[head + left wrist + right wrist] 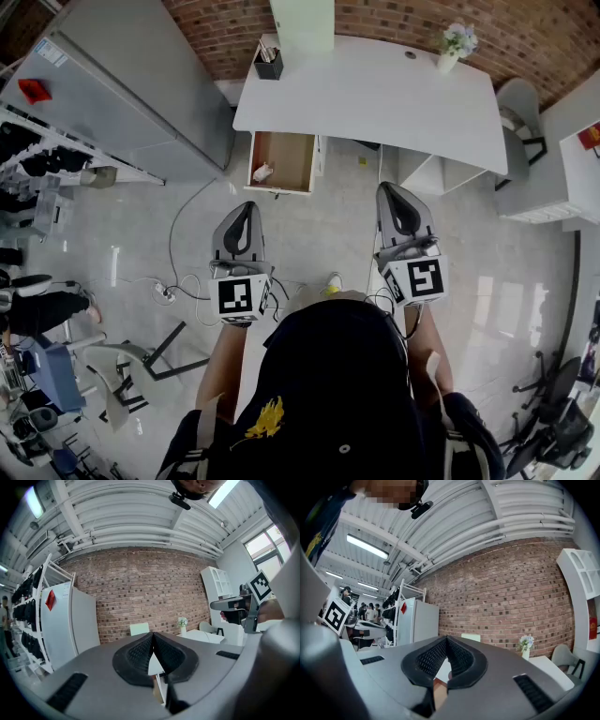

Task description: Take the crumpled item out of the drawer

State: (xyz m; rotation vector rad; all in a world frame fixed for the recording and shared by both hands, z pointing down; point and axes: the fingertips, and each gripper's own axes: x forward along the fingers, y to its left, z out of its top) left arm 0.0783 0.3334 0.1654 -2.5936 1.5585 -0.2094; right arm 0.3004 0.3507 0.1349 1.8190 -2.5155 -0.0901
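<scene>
Under the white desk a drawer with a wooden bottom stands pulled out. A small white crumpled item lies in its near left corner. My left gripper is held over the floor just short of the drawer's front, shut and empty. My right gripper hangs to the right of the drawer, near the desk's front edge, also shut with nothing in it. In the left gripper view the left gripper shows its black pads meeting; in the right gripper view the right gripper looks the same. Both point at the brick wall.
A tall grey cabinet stands left of the desk, with a rack of dark items beside it. On the desk are a black holder and a vase of flowers. Cables trail on the floor. A grey chair stands at the right.
</scene>
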